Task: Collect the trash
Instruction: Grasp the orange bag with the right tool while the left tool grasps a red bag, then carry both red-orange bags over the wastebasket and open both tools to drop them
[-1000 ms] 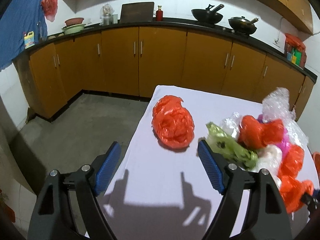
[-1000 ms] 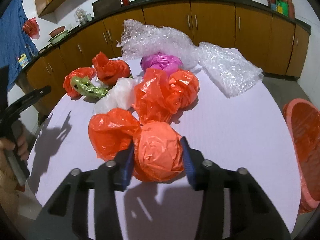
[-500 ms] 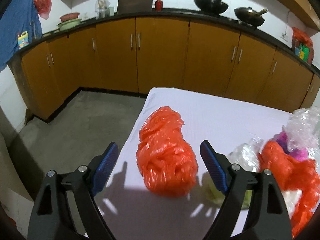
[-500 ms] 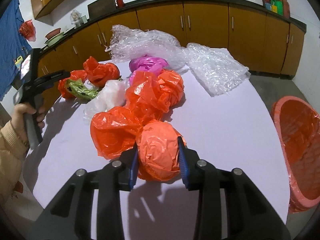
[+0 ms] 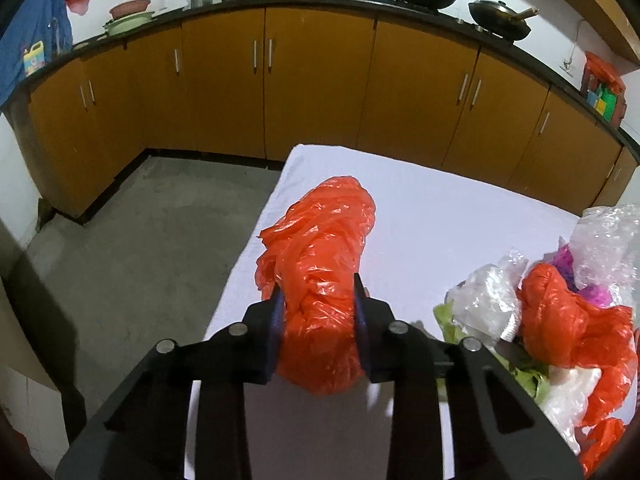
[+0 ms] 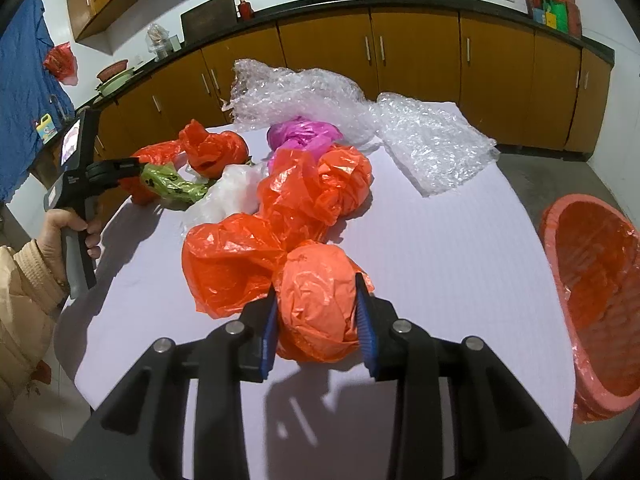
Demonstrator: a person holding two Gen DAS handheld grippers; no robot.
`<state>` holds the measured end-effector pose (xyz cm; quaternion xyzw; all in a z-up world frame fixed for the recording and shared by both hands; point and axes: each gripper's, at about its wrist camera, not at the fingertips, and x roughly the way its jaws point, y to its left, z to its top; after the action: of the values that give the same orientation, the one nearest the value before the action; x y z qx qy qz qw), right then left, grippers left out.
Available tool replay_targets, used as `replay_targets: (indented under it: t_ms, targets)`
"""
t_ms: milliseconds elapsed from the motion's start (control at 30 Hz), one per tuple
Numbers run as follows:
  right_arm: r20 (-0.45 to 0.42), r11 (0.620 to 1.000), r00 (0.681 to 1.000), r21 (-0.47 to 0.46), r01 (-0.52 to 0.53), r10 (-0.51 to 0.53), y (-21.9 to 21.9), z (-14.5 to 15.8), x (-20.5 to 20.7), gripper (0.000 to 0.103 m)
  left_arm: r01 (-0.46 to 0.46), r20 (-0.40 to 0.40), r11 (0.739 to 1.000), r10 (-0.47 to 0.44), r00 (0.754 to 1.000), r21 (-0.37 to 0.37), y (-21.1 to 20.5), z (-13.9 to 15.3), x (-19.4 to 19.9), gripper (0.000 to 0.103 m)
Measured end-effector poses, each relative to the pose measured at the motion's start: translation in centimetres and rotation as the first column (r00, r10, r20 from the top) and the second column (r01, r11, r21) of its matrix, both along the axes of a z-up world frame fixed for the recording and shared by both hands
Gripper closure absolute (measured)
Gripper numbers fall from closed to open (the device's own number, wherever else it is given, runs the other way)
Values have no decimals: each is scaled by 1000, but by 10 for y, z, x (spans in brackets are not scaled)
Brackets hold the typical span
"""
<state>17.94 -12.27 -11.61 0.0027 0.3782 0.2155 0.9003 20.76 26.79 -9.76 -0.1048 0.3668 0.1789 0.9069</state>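
My left gripper (image 5: 318, 312) is shut on a crumpled red plastic bag (image 5: 320, 264) at the left edge of the white table (image 5: 432, 216); it also shows in the right wrist view (image 6: 132, 172). My right gripper (image 6: 316, 316) is shut on an orange plastic bag ball (image 6: 320, 300) near the table's front. More trash lies between them: red bags (image 6: 312, 188), a pink bag (image 6: 300, 136), a white bag (image 6: 232, 192), a green wrapper (image 6: 172, 184) and bubble wrap (image 6: 360, 112).
An orange bin lined with a red bag (image 6: 596, 280) stands on the floor right of the table. Brown kitchen cabinets (image 5: 320, 88) run along the back and left walls. Grey floor (image 5: 140, 248) lies left of the table.
My left gripper moved forward around the red bag and closed on it. My right gripper tightened on the orange bag ball.
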Motion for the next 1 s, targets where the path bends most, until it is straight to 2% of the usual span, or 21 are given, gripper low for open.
replay_targets:
  t_ms: [300, 567, 800, 1000]
  targets:
    - [42, 1000, 999, 11, 20, -21, -15, 20, -18, 70, 0, 70, 999, -3, 998, 36, -6, 32, -28, 74]
    - [114, 996, 989, 10, 94, -94, -38, 49, -34, 70, 81, 161, 995, -90, 983, 60, -40, 78, -56, 74]
    - [181, 979, 962, 9, 205, -203, -74, 73, -47, 70, 200, 223, 979, -204, 953, 40, -92, 109, -70, 74]
    - [226, 943, 917, 17, 333, -328, -121, 91, -59, 70, 317, 269, 947, -317, 909, 45, -143, 125, -79, 74]
